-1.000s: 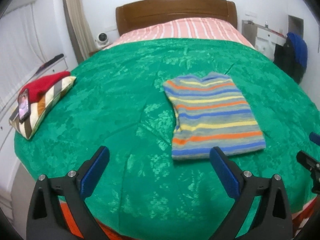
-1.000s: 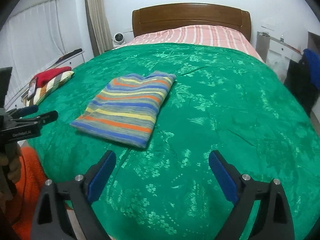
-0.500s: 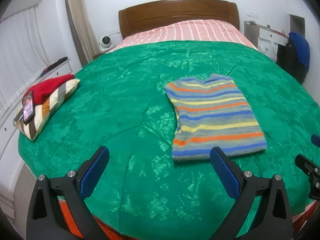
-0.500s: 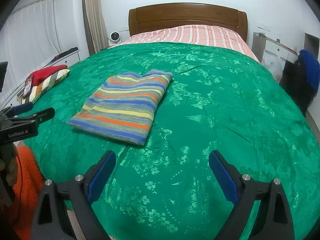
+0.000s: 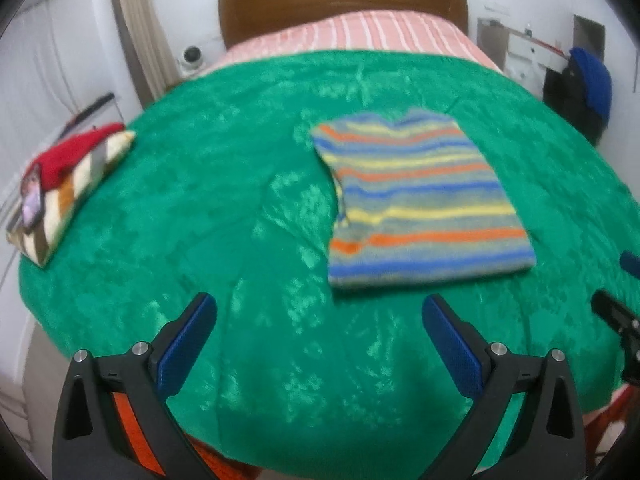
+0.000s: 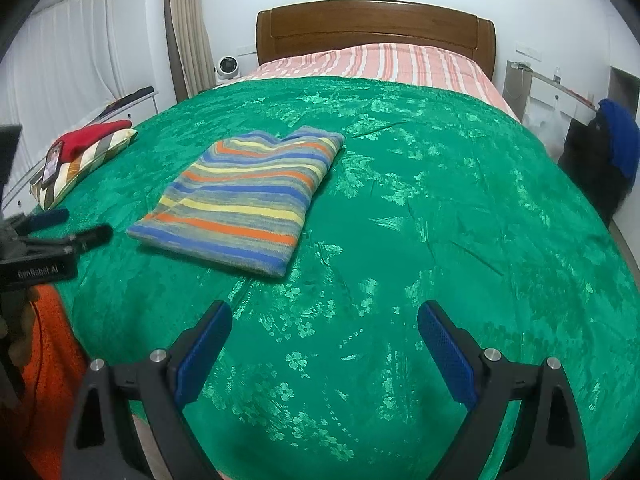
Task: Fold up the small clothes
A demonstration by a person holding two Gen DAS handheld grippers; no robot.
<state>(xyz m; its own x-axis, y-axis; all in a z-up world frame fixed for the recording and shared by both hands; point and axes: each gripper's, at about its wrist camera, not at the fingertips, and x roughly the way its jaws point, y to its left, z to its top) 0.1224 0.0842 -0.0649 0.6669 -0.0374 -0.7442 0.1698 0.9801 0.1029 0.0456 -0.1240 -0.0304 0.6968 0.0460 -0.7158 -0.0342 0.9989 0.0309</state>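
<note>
A small striped knit top [image 5: 420, 196] in blue, orange, yellow and grey lies folded flat on the green bedspread [image 5: 240, 208]. It also shows in the right wrist view [image 6: 248, 196], left of centre. My left gripper [image 5: 320, 336] is open and empty, over the bedspread's near edge, short of the top's hem. My right gripper [image 6: 324, 340] is open and empty, over bare bedspread to the right of the top. The left gripper's tips [image 6: 80, 236] show at the left edge of the right wrist view.
A striped cushion [image 5: 72, 192] with a red garment [image 5: 68, 152] and a phone [image 5: 32, 200] on it sits at the bed's left edge. A wooden headboard [image 6: 376, 28] and pink striped sheet [image 6: 384, 64] lie beyond. A dark chair with blue cloth [image 6: 608, 152] stands right.
Both grippers have drifted slightly, so the top sits a little nearer in both views. Both stay open and empty. The top has not moved.
</note>
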